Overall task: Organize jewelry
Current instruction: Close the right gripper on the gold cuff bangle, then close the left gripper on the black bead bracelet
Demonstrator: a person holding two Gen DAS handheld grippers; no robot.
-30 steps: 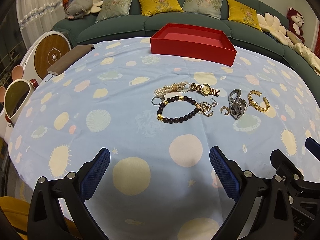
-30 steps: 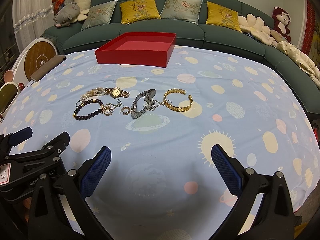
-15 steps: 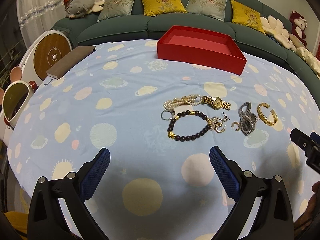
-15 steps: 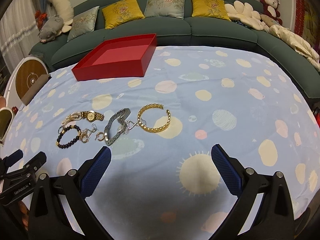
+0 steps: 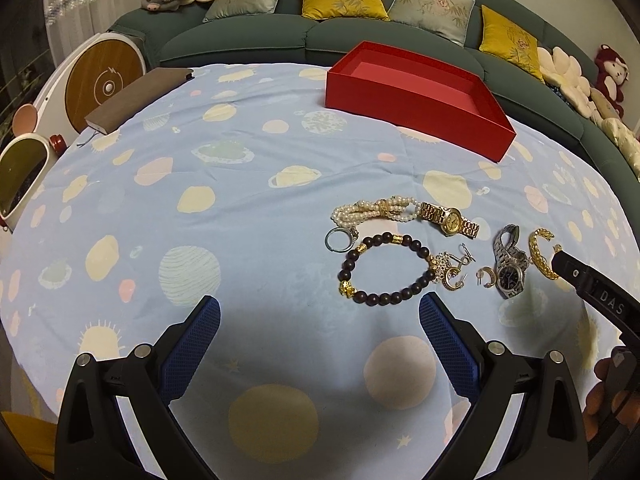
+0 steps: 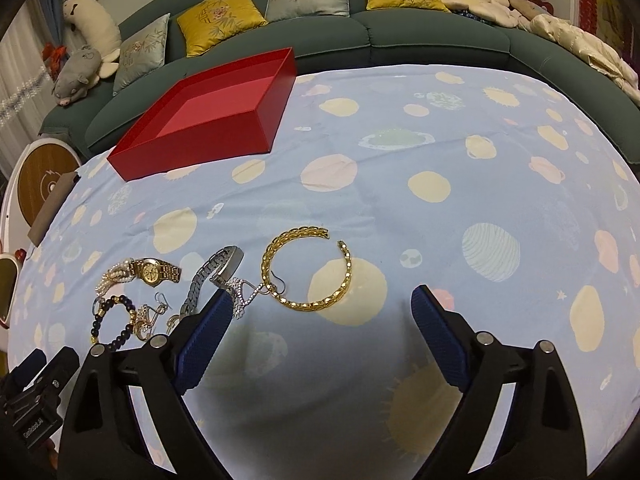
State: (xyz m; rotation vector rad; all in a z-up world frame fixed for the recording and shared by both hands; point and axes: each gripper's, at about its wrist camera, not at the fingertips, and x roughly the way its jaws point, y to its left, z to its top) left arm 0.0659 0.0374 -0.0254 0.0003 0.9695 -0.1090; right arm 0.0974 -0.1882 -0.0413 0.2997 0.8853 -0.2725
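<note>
right gripper (image 6: pixel 320 316) just narrowed its still-spread, empty jaws; left gripper (image 5: pixel 320 320) gapes empty too. ahead on the planet-print cloth (image 6: pixel 440 208) lies the gold cuff bracelet (image 6: pixel 306 274), silver watch (image 6: pixel 214 270) beside it, red box (image 6: pixel 192 144) beyond

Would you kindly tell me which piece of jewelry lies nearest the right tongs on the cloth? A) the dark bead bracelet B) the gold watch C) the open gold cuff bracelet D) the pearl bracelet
C: in the right wrist view the open gold cuff bracelet lies just ahead of the right tongs, untouched, while the other pieces sit further off to the left.
</note>
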